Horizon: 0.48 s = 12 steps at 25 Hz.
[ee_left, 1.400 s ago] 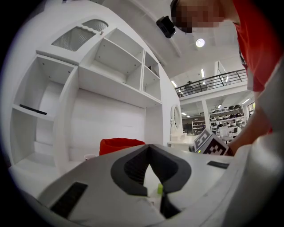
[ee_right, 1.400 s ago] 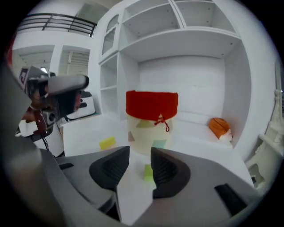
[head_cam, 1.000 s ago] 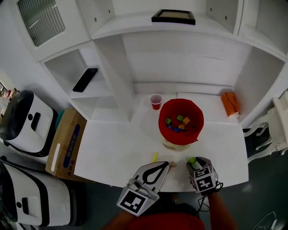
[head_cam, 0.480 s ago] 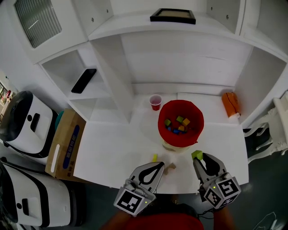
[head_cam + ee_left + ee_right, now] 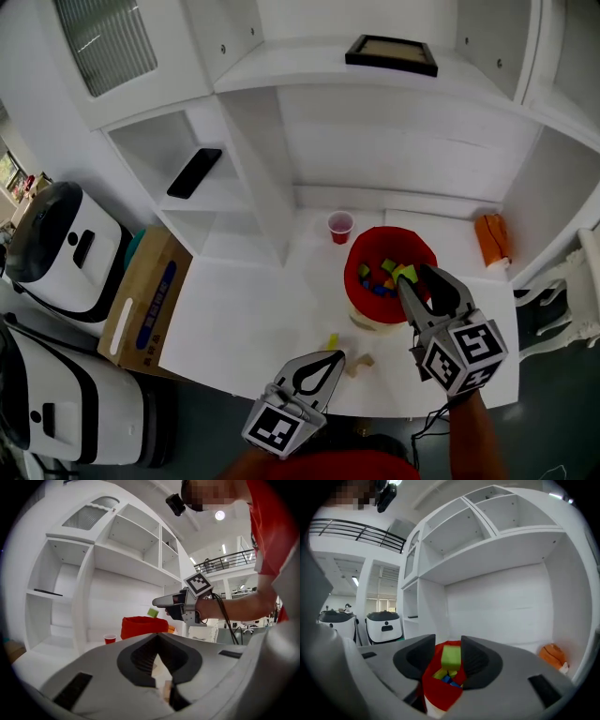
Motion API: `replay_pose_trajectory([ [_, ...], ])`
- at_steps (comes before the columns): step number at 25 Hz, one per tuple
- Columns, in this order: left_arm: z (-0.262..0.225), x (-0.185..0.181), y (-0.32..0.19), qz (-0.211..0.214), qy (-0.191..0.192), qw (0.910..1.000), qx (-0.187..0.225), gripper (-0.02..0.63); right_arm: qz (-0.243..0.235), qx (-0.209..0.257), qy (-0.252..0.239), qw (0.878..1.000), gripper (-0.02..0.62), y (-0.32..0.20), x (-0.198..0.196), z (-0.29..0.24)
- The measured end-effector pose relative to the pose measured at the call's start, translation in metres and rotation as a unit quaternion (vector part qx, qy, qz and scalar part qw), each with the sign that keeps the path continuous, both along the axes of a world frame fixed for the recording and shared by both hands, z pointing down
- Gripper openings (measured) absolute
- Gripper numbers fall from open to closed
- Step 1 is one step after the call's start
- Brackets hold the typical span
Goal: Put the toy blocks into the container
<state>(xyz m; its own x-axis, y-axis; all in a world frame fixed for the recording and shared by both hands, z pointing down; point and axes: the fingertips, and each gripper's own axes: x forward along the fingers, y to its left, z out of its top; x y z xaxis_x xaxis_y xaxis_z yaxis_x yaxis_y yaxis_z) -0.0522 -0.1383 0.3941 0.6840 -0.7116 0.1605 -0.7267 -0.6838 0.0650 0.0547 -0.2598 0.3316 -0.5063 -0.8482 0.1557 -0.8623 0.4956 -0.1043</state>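
Note:
The red container (image 5: 354, 262) stands on the white table (image 5: 244, 309) and holds several coloured blocks. My right gripper (image 5: 414, 276) hovers over its rim, jaws opening, with a green block (image 5: 406, 273) between them. In the right gripper view the green block (image 5: 450, 657) sits above the container (image 5: 438, 693) with a gap on its left side, so the pads do not press it. My left gripper (image 5: 330, 357) is shut and empty near the table's front edge. A yellow block (image 5: 331, 341) and a wooden block (image 5: 362, 363) lie by its tips. The left gripper view shows the container (image 5: 139, 626) and the green block (image 5: 152, 613).
A red cup (image 5: 340, 226) stands behind the container. An orange object (image 5: 493, 237) lies at the back right. A black phone (image 5: 195, 172) rests on the left shelf, a framed picture (image 5: 392, 52) on top. A cardboard box (image 5: 145, 300) and white machines stand on the left.
My right gripper has risen from the table's front edge with the green block and moved forward over the red container. The left gripper has stayed put and shut.

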Motion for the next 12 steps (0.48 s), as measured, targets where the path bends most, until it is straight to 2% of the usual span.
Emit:
replay_pose_trajectory([
  [2,0.002,-0.005,-0.002,-0.010,-0.003,0.9999,-0.003,0.011,-0.006,-0.006,-0.006,1.000,0.196,-0.004,-0.003,0.000],
  [5,0.013,-0.015,-0.006,-0.027,-0.018,0.9994,-0.009,0.011,-0.020,0.018,-0.016,1.000,0.182,0.011,-0.005,-0.015],
  [6,0.018,-0.018,-0.008,-0.032,-0.024,0.9991,-0.012,0.011,-0.021,0.030,-0.019,0.999,0.114,0.018,-0.005,-0.020],
  [8,0.030,-0.022,-0.009,-0.041,-0.037,0.9981,-0.028,0.031,-0.018,0.051,-0.022,0.998,0.050,0.034,-0.001,-0.027],
  [10,0.045,-0.023,-0.011,-0.037,-0.056,0.9973,-0.028,0.041,-0.019,0.063,-0.026,0.998,0.011,0.048,0.002,-0.031],
  [12,0.060,-0.021,-0.012,-0.030,-0.069,0.9966,-0.034,0.066,-0.022,0.068,-0.030,0.997,0.009,0.060,0.003,-0.033],
])
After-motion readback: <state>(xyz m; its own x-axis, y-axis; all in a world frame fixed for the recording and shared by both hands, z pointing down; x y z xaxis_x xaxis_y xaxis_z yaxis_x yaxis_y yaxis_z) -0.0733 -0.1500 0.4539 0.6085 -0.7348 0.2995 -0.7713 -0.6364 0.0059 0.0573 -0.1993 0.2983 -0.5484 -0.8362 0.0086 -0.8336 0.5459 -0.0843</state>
